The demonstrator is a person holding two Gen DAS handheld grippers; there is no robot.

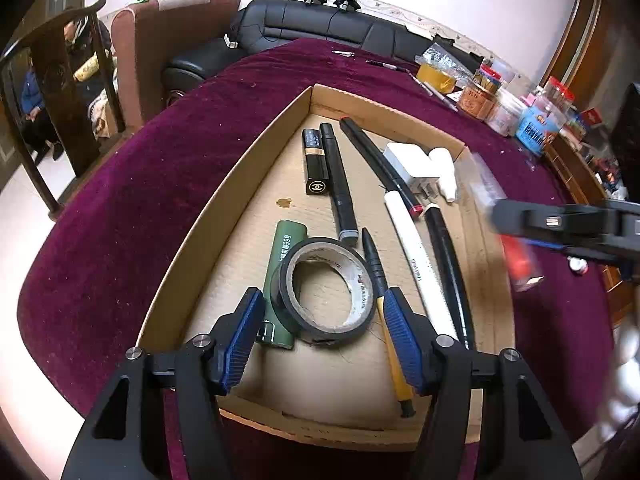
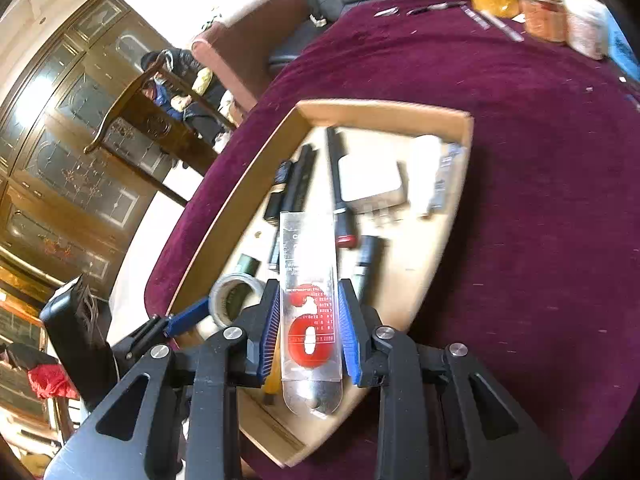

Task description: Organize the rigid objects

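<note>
A shallow cardboard tray (image 1: 224, 216) lies on the maroon tablecloth and holds pens, markers, a lipstick (image 1: 315, 162), a green lighter (image 1: 282, 276), a white charger (image 1: 412, 164) and a black tape roll (image 1: 326, 290). My left gripper (image 1: 324, 340) is open just above the tape roll, which sits between its blue pads. My right gripper (image 2: 309, 332) is shut on a clear plastic pack with a red number candle (image 2: 310, 320), held above the tray's near part. It appears blurred at the right of the left wrist view (image 1: 516, 232).
Jars, a yellow tape roll (image 1: 436, 76), boxes and loose pens crowd the table's far right edge. A black sofa (image 1: 320, 28) and a brown armchair stand beyond the table. A wooden chair and a cabinet (image 2: 60, 140) are at the left.
</note>
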